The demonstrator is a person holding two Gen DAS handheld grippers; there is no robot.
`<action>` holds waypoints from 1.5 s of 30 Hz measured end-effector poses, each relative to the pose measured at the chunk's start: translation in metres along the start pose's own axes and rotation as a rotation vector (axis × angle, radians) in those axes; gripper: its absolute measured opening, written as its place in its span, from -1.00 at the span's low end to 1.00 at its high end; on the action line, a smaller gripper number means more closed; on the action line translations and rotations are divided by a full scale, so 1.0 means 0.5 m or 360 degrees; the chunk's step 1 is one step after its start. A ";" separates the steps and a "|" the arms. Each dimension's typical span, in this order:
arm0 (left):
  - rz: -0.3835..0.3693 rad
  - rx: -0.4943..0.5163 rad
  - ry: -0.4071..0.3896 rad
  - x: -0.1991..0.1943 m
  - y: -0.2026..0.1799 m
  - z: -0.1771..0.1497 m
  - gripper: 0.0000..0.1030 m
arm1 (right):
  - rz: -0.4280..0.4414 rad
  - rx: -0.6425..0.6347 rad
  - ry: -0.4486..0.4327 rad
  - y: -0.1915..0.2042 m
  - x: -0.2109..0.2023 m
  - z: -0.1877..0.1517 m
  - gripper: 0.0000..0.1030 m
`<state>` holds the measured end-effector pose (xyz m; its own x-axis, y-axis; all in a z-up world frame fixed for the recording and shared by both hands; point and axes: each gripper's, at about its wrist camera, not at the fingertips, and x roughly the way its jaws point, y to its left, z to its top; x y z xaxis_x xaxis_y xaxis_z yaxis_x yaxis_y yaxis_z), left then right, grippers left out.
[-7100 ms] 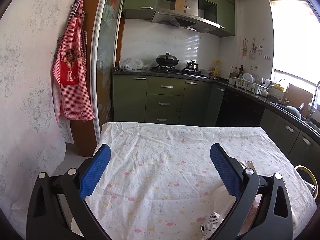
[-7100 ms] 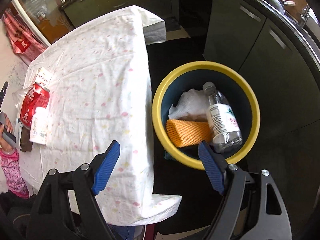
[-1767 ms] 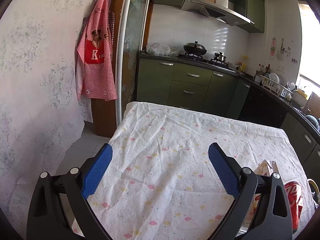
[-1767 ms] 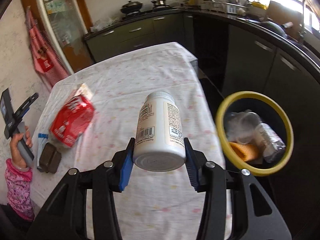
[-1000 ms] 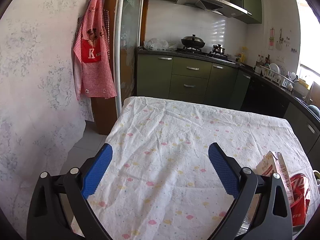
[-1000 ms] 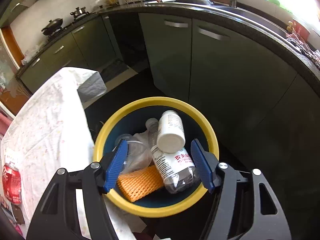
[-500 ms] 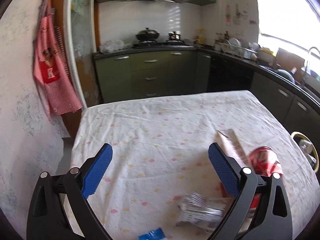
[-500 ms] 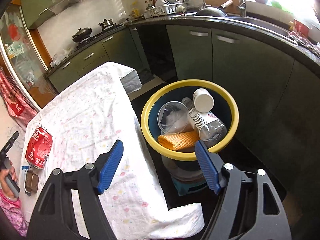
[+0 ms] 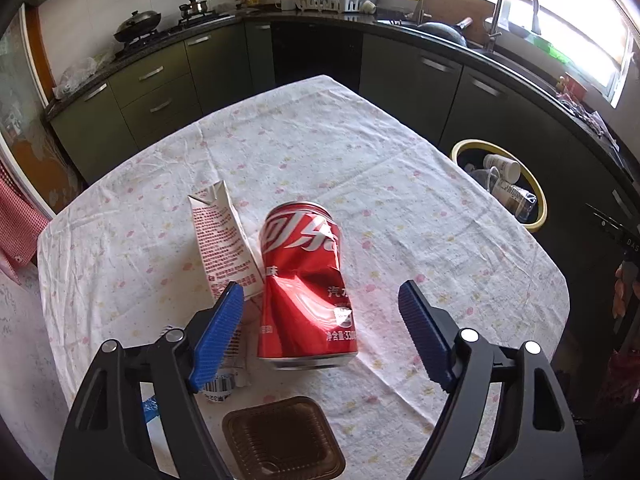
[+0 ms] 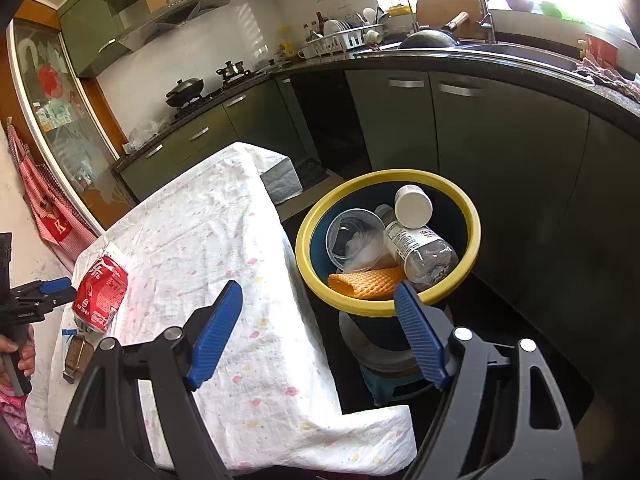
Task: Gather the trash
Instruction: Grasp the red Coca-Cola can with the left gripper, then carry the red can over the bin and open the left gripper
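**Left tongs line up on the dented can**

At the left of the bench (image 9: pixel 440 208), which is draped in a white cloth with pastel spots, a white paper drink carton (image 9: pixel 222 240) with red print lies flat, its lower corner behind one blue pad. Just beside it, touching or nearly so, lies a dented red aluminium cola can (image 9: pixel 306 280) on its side. The left tongs (image 9: pixel 320 332) hang over the can's lower end; their jaws have just been closing in but stand spread, the can between them and neither pad pressing it. Nearer the camera sit a brown clear-plastic tray (image 9: pixel 280 440), a crumpled wrapper with a barcode and a scrap of blue.

Right of the bench, the blue bin with a yellow rim (image 10: pixel 472 216) already holds a clear plastic cup, a white pill bottle, a clear water bottle and an orange foam net. The right tongs (image 10: pixel 318 332) hover spread and empty between bench edge and bin.

The step in hand looks like picking up the can. Next, the left tongs need to drop lower and pinch across its body, gently, since the dented wall may buckle or slip.

The bin's base is hidden by its rim. The wrapper is half covered by the left finger, so what it is stays unclear.
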<state>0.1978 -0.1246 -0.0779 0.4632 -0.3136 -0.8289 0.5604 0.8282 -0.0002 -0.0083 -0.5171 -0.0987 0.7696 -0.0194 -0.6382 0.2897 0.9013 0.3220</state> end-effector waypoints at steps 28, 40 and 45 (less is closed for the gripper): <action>0.0247 0.0125 0.0202 0.118 -0.067 0.034 0.09 | 0.0114 0.0092 0.0041 -0.038 0.032 -0.007 0.46; 0.0212 0.0247 0.0103 0.047 -0.111 0.064 0.05 | 0.0126 0.0102 0.0062 -0.040 0.041 -0.009 0.46; 0.0152 0.0262 0.0029 0.009 -0.128 0.080 0.05 | 0.0133 0.0107 0.0069 -0.042 0.045 -0.010 0.46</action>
<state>0.1914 -0.1978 -0.0589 0.5080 -0.2274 -0.8308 0.6200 0.7661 0.1693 0.0002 -0.5343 -0.1233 0.7679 0.0749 -0.6362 0.2642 0.8678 0.4209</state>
